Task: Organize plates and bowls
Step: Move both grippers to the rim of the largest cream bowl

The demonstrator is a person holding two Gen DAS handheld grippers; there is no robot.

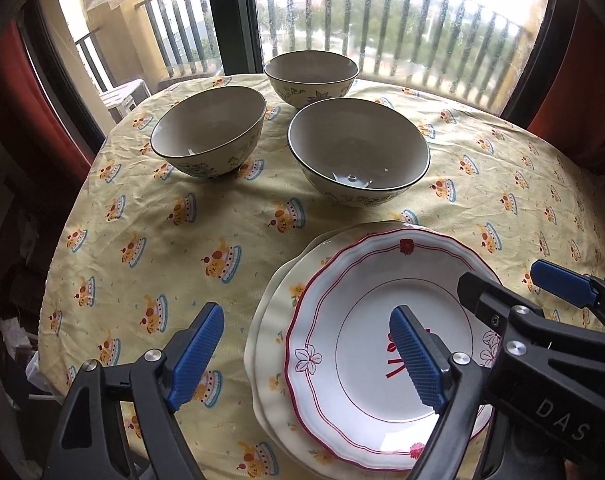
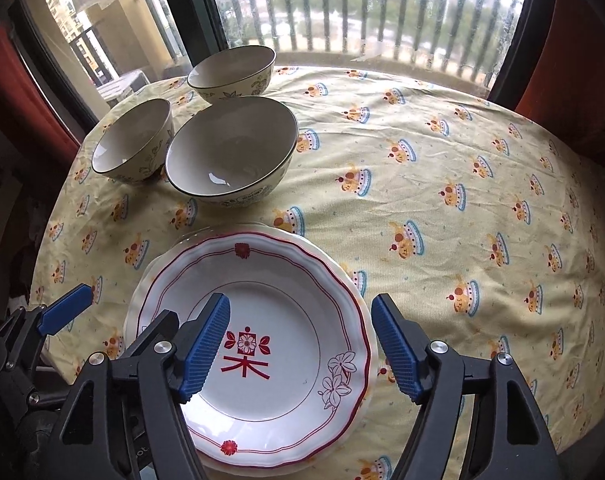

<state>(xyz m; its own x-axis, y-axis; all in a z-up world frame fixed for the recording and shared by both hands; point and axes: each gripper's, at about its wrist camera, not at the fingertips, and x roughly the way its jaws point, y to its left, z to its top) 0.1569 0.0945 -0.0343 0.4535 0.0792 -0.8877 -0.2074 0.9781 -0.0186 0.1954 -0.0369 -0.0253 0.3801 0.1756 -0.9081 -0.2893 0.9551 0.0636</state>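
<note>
Both wide-open grippers, left (image 1: 306,354) and right (image 2: 300,344), hover empty over stacked red-trimmed white plates (image 2: 262,360); three cream floral ceramic bowls (image 1: 358,152) likely need nesting next.

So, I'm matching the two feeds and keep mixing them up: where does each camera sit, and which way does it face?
Left wrist: on the left gripper, tilted down over the plates' left side; own open fingers show, plus the right gripper at right.
Right wrist: on the right gripper, over the plates' right side; the left gripper's fingers show at left.
Shared: plates, three bowls, tablecloth, window.
</note>
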